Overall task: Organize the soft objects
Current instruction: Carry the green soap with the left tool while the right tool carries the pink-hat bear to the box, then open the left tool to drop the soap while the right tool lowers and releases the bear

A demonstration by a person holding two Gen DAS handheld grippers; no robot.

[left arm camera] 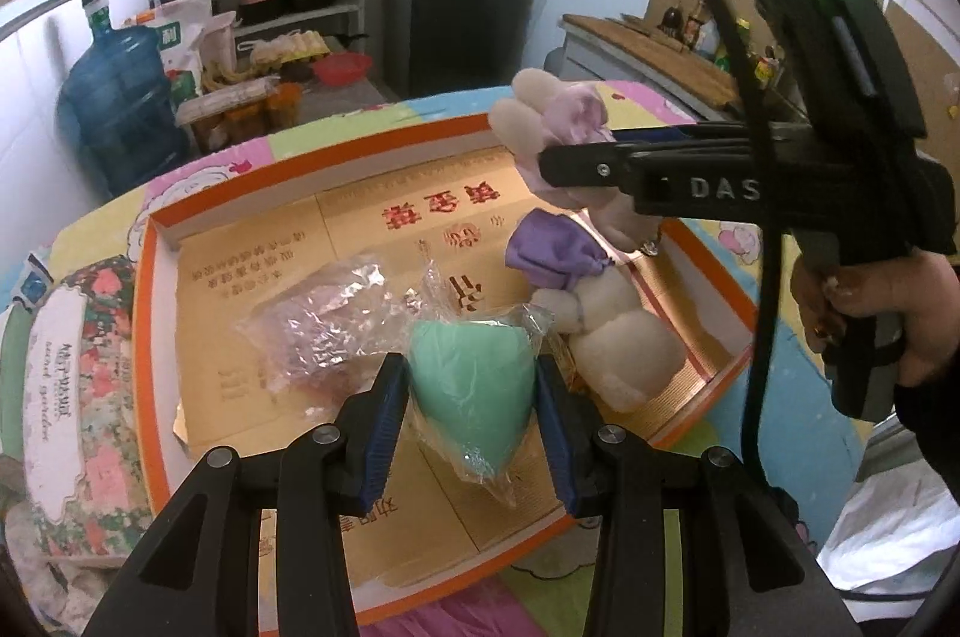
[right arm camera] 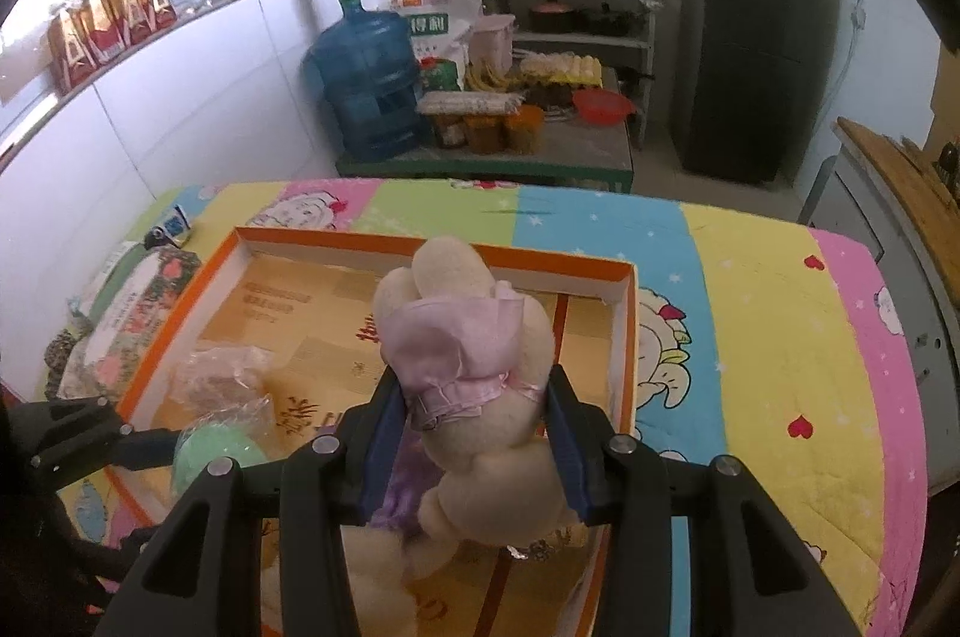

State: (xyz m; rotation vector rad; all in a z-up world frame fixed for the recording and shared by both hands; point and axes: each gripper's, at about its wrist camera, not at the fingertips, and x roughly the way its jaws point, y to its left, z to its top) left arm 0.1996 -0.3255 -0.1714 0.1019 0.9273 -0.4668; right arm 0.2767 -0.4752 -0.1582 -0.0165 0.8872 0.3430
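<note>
Left gripper point(left arm camera: 474, 385) clamped on a mint-green sponge point(left arm camera: 474, 391) in crinkled clear wrap, low over the orange-rimmed box point(left arm camera: 372, 144). Right gripper point(right arm camera: 474, 433) closed around a cream plush rabbit point(right arm camera: 480, 397) in a pale pink dress, above a second rabbit point(left arm camera: 606, 331) with purple cloth lying inside.

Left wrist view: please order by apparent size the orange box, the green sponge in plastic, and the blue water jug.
1. orange box, clearly largest.
2 and 3. blue water jug and green sponge look alike; the sponge is nearer, so unsure.
</note>
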